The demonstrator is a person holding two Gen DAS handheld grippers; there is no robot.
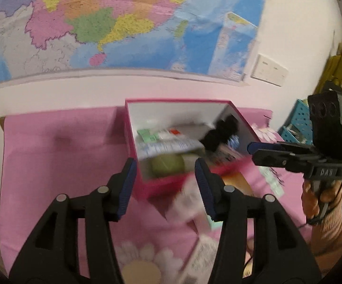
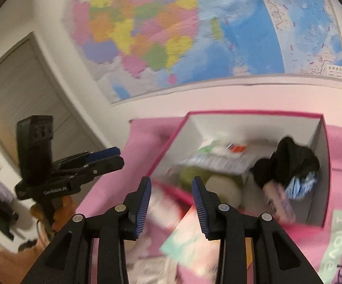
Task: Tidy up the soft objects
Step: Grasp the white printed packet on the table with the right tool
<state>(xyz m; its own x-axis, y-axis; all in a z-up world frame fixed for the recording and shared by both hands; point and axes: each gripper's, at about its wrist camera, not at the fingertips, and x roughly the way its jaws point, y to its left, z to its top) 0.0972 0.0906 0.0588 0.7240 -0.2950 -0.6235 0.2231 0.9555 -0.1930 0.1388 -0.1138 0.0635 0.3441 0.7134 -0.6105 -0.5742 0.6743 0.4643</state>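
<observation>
We are holding the left gripper (image 1: 165,187) and right gripper (image 2: 171,203) over a pink-clothed table (image 1: 52,156), both with fingers spread apart and gripping nothing. Soft items, including a black fabric bundle (image 2: 287,163) and a green round cushion (image 1: 167,164), are sitting inside the pink box (image 2: 325,165), below a wall map (image 1: 123,23).

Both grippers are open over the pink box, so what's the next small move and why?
Probably lower the right gripper onto the pale soft packet lying just outside the pink box and close on it. Its jaws are open and empty, the packet sits right beneath them, and the left gripper also holds nothing.
</observation>
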